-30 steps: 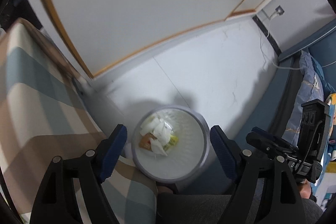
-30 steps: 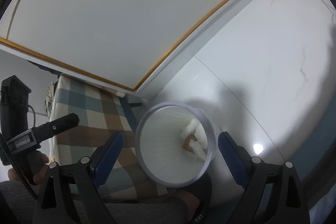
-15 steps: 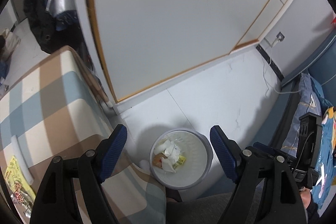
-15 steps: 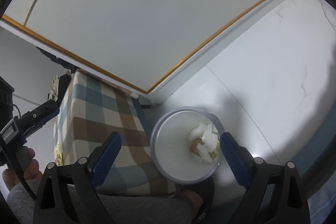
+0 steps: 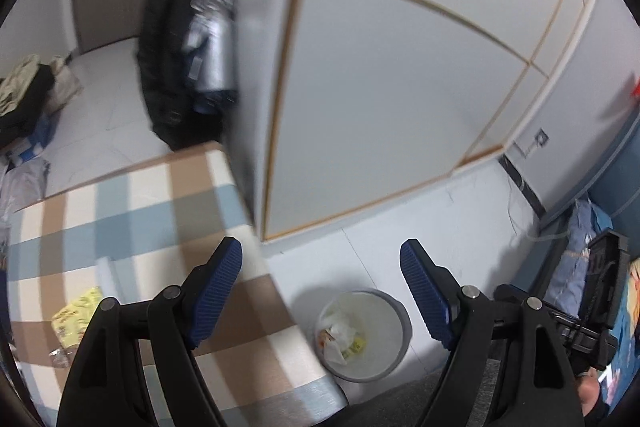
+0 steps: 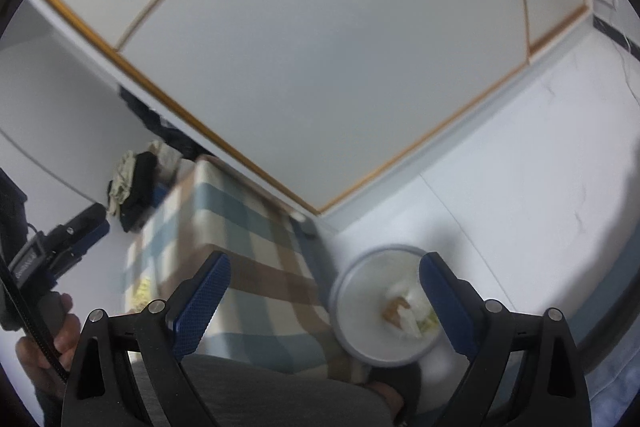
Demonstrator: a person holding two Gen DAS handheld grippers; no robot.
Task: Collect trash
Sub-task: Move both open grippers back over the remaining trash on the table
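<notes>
A round grey waste bin [image 5: 396, 311] stands on the white floor beside the checked table; it also shows in the right wrist view [image 6: 360, 283]. Crumpled white, orange and yellow trash [image 5: 340, 337] lies inside it [image 6: 402, 311]. A yellow wrapper [image 5: 76, 311] lies on the checked tablecloth [image 5: 140, 203], left of my left gripper [image 5: 322, 293]. The left gripper is open and empty, high above the table edge and bin. My right gripper [image 6: 324, 297] is open and empty above the bin and table corner.
A white wardrobe with gold trim [image 5: 400, 87] rises behind the table and bin. Dark clothes hang at its left [image 5: 180, 39]. Bags and clothes lie on the far floor [image 5: 28, 95]. A blue bed edge [image 5: 580, 227] is at the right.
Both grippers have risen and pulled back from the bin, which now looks smaller. The left view has swung left, bringing the tablecloth and yellow wrapper into sight.
</notes>
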